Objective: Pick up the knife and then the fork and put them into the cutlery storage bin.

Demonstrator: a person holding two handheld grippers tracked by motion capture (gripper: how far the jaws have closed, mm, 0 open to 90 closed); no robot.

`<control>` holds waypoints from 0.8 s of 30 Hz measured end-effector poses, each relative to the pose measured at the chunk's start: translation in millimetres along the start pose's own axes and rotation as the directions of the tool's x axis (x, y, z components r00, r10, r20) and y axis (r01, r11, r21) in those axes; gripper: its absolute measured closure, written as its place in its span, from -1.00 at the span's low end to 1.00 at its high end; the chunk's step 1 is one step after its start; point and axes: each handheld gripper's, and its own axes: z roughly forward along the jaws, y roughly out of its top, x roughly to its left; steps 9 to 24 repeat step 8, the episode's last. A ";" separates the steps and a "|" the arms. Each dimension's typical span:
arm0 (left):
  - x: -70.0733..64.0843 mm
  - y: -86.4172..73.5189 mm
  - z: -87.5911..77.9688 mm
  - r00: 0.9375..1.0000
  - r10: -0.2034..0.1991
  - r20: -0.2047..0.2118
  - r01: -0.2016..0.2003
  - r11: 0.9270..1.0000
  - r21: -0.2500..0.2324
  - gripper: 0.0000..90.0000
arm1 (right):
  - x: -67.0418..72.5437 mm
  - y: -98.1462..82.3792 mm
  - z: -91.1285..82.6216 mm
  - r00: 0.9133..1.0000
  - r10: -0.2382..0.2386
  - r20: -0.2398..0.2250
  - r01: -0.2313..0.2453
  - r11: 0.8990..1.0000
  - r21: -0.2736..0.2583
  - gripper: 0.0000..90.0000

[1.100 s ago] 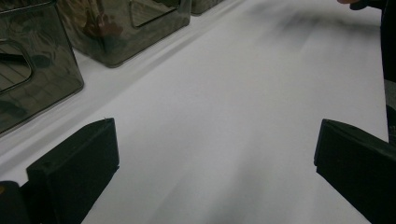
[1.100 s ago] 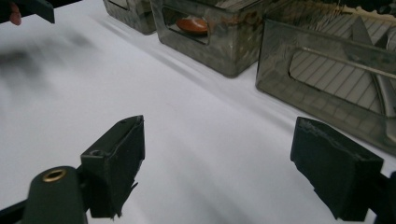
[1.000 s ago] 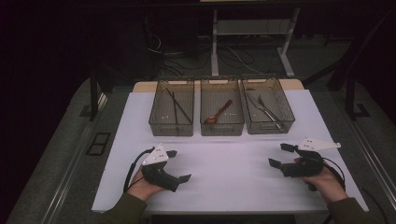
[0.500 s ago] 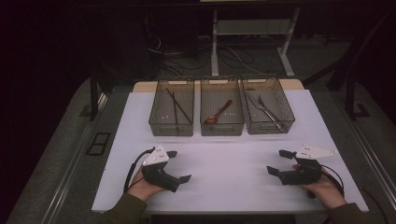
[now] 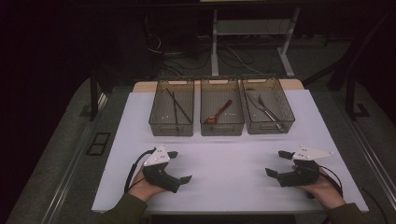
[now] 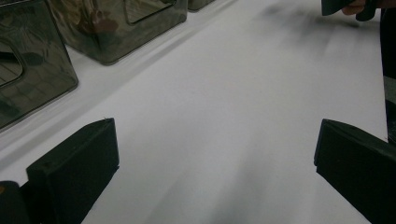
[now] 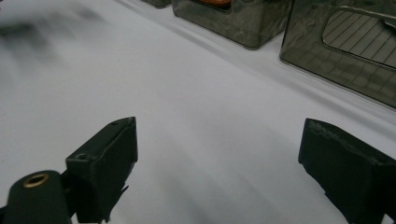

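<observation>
My left gripper rests low over the white table top at the near left, held in a hand. Its jaws stand wide open with only bare table between them. At the near right, my right gripper is also open; its jaws have just been opening further, and nothing lies between them. Three smoky clear bins stand in a row at the far side. The left bin holds dark chopsticks, the middle bin a red-brown spoon, the right bin metal cutlery.
The white sheet ends close behind both hands at the near edge. Cables trail from each gripper toward the person. Dark floor, table legs and wires lie beyond the bins. The bins' walls rise ahead of each gripper.
The right hand has drifted slightly toward the near edge of the table. The left hand has stayed where it was.
</observation>
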 end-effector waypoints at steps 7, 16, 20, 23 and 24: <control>0.3 0.3 0.2 1.000 0.006 0.001 -0.006 1.000 0.004 -1.00 | 0.3 -0.1 -0.5 1.000 -0.002 -0.002 0.002 1.000 0.001 -0.75; 0.3 0.3 0.3 1.000 0.006 0.001 -0.006 1.000 0.004 -1.00 | 0.2 -0.1 -0.4 1.000 -0.003 -0.002 0.003 1.000 0.000 -0.75; 0.3 0.3 0.3 1.000 0.006 0.001 -0.006 1.000 0.004 -1.00 | 0.2 -0.1 -0.4 1.000 -0.003 -0.002 0.003 1.000 0.000 -0.75; 0.3 0.3 0.3 1.000 0.006 0.001 -0.006 1.000 0.004 -1.00 | 0.2 -0.1 -0.4 1.000 -0.003 -0.002 0.003 1.000 0.000 -0.75; 0.3 0.3 0.3 1.000 0.006 0.001 -0.006 1.000 0.004 -1.00 | 0.2 -0.1 -0.4 1.000 -0.003 -0.002 0.003 1.000 0.000 -0.75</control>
